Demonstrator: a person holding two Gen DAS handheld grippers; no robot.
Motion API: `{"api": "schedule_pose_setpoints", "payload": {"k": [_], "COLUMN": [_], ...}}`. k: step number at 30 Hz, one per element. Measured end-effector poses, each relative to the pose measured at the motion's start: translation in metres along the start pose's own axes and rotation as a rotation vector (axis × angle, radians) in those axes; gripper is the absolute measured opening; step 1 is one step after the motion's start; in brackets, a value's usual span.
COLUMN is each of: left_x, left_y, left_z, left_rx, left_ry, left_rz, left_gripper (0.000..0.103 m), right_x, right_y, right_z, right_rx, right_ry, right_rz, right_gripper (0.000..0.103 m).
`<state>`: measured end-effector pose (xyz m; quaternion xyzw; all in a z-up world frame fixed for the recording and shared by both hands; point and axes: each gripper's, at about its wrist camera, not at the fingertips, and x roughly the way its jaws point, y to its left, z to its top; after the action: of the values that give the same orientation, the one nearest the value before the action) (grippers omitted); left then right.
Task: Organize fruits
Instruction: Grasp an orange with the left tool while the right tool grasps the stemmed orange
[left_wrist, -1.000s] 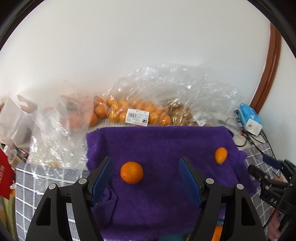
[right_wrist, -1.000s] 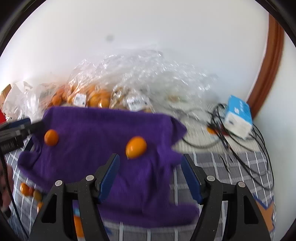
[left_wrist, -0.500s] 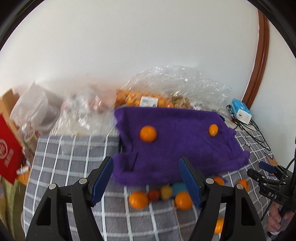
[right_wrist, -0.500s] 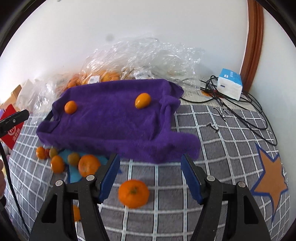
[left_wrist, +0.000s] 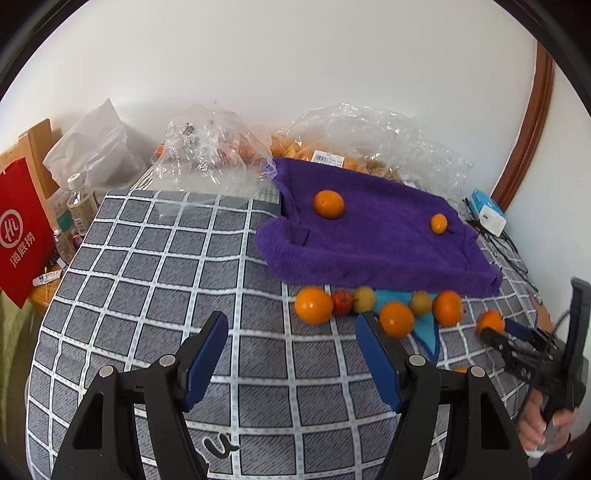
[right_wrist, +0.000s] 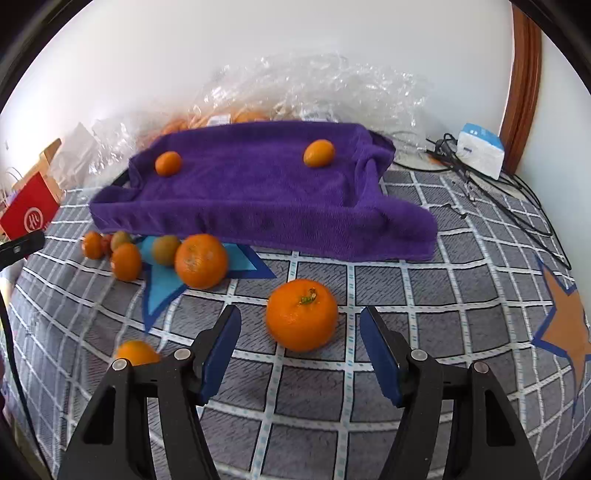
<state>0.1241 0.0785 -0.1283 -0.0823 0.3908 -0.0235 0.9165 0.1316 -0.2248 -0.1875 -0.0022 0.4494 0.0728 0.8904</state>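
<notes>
A purple towel (left_wrist: 369, 243) (right_wrist: 258, 192) lies draped over something raised, with a tangerine (left_wrist: 328, 204) (right_wrist: 168, 163) and a smaller oval orange fruit (left_wrist: 439, 223) (right_wrist: 318, 153) on top. In front of it, several loose fruits (left_wrist: 397, 319) (right_wrist: 201, 260) sit in a row on the checked cloth. A large tangerine (right_wrist: 302, 314) (left_wrist: 490, 322) rests on the cloth between the fingers of my right gripper (right_wrist: 300, 317) (left_wrist: 496, 332). Its jaws are closing, and gaps show between pads and fruit. My left gripper (left_wrist: 291, 325) is open over bare cloth, left of the row.
Clear plastic bags of fruit (left_wrist: 351, 147) (right_wrist: 295, 92) line the wall behind the towel. A white charger box (right_wrist: 480, 149) with black cables lies at the right. A red bag (left_wrist: 22, 236) and bottles (left_wrist: 79, 203) stand off the left edge. One small tangerine (right_wrist: 136, 352) lies near my right gripper's left finger.
Both grippers have drawn back from the towel and sunk toward the cloth, so the loose fruits came into view. The right jaws have narrowed around the large tangerine.
</notes>
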Motion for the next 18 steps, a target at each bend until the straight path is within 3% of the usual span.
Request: {"api": "schedule_pose_setpoints", "payload": {"k": [2,4,11,14,18], "left_x": [0.003,0.007,0.038,0.051,0.065], "left_y": [-0.003,-0.007,-0.023,-0.023,-0.016], "left_z": [-0.003,-0.004,0.003,0.004,0.002], "left_rx": [0.004,0.005,0.040,0.042,0.009], "left_ry": [0.003,0.014,0.055,0.050,0.042], "left_rz": [0.005,0.003,0.038,0.054,0.033], "left_gripper": [0.070,0.070,0.068,0.062,0.044], "right_x": [0.011,0.010,0.005,0.013,0.016], "right_y": [-0.002,0.000,-0.012,-0.015,-0.016], "right_z": [0.000,-0.001,0.008,0.007,0.007], "right_rx": [0.014,-0.015,0.017,0.018,0.020], "right_ry": [0.036,0.012,-0.010,-0.008,-0.012], "right_rz": [-0.006,-0.041,-0.007,0.006,0.014], "right_gripper": [0.049,0.042,0.042,0.042,0.042]}}
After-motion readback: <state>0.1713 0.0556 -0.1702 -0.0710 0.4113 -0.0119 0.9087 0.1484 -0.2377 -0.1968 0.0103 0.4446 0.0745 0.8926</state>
